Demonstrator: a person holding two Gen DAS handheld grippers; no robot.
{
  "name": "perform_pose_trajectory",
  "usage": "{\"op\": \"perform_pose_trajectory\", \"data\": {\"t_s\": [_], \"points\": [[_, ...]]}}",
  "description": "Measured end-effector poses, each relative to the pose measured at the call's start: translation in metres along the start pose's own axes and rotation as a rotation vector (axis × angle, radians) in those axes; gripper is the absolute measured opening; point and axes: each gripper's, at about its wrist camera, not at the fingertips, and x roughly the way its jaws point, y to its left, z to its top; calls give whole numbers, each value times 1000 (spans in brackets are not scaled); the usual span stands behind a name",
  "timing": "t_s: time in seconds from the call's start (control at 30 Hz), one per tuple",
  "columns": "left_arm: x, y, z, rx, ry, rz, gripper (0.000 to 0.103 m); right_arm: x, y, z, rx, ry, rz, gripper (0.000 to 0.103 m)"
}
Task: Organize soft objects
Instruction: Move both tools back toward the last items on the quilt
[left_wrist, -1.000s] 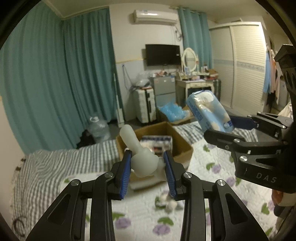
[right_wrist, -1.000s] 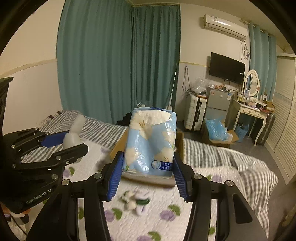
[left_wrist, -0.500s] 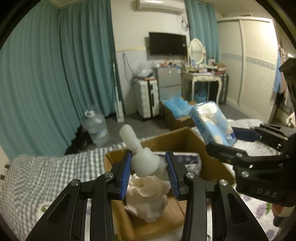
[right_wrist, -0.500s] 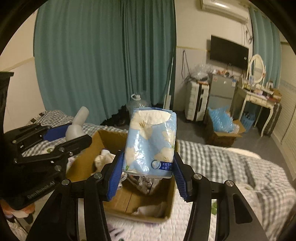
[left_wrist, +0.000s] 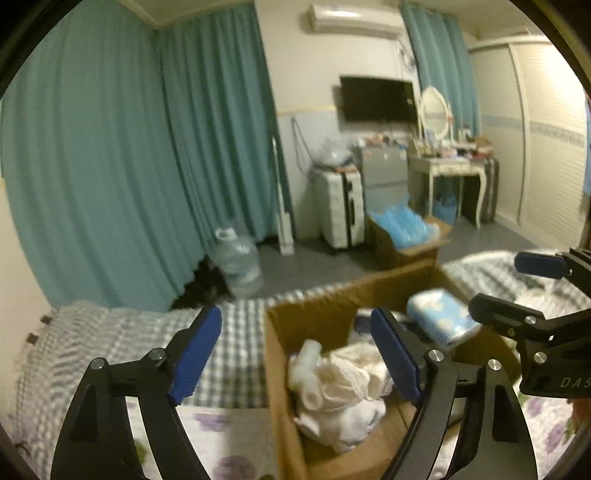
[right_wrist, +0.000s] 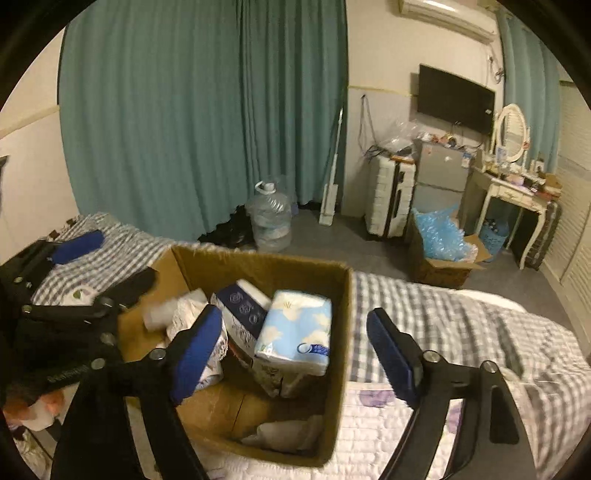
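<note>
**Both grippers wide open over the cardboard box, soft items inside**

The blue tissue pack (right_wrist: 295, 328) with white flower print lies inside the cardboard box (right_wrist: 340, 332), leaning against the box's right wall, touching a dark blue-and-white pack (right_wrist: 240, 302) on its left. In the left wrist view the same tissue pack (left_wrist: 439, 321) shows at the far right of the box (left_wrist: 280, 354), blurred. A pile of white plush/cloth (left_wrist: 340, 384) sits at the box's left side, a pale rounded piece on top of it; exact shape cannot be told from the blur. A grey soft item (right_wrist: 288, 432) lies on the box floor near the front wall.

The left gripper (left_wrist: 295, 354) has its 2 blue-padded fingers spread wide, nothing between them, hanging above the box's left edge. The right gripper (right_wrist: 291, 350) is likewise spread wide and holds nothing, above the tissue pack.

The box rests on a bed (right_wrist: 461, 325) with a grey checked sheet and a floral quilt (right_wrist: 376, 424). Beyond it: teal curtains (right_wrist: 184, 110), a water jug (right_wrist: 269, 218), a white suitcase (right_wrist: 388, 195), a box of blue bags (right_wrist: 439, 240), a wall TV (right_wrist: 454, 98), and a dressing table (right_wrist: 513, 184).
</note>
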Motion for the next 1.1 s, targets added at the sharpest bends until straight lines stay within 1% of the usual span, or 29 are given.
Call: {"op": "perform_pose_trajectory", "data": {"t_s": [0.07, 0.13, 0.2, 0.33, 0.43, 0.53, 0.6, 0.67, 0.7, 0.8, 0.87, 0.97, 1.07, 1.1], "points": [[-26, 5, 11, -13, -28, 7, 84, -29, 3, 11, -4, -31, -13, 92], [-60, 12, 22, -28, -63, 7, 91, -58, 8, 20, -16, -57, -26, 95], [-97, 19, 34, -47, -121, 11, 92, -92, 13, 31, -26, -96, -38, 98], [-159, 30, 47, -65, -186, 18, 95, -166, 23, 47, -18, -172, -20, 101], [-192, 37, 48, -82, -219, -4, 95, -211, 33, 52, -33, -208, -27, 101], [-218, 38, 41, -113, -221, -52, 95, -251, 44, 48, -47, -268, -39, 101], [-235, 37, 34, -125, -224, -75, 95, -270, 49, 45, -42, -281, -22, 101], [-248, 31, 28, -110, -238, -84, 95, -287, 53, 37, -43, -293, -10, 101], [-256, 29, 23, -101, -247, -72, 95, -296, 57, 31, -52, -296, -8, 101], [-267, 28, 7, -84, -260, -60, 95, -312, 63, 16, -61, -318, -28, 101], [-267, 31, -3, -93, -246, -63, 95, -317, 64, 5, -54, -321, -38, 101], [-256, 38, -23, -130, -197, -59, 95, -311, 65, -14, -41, -292, -17, 101], [-238, 38, -42, -135, -162, -34, 95, -291, 67, -36, -48, -250, -20, 101], [-225, 37, -51, -131, -139, -20, 95, -282, 67, -43, -52, -231, -27, 101]]}}
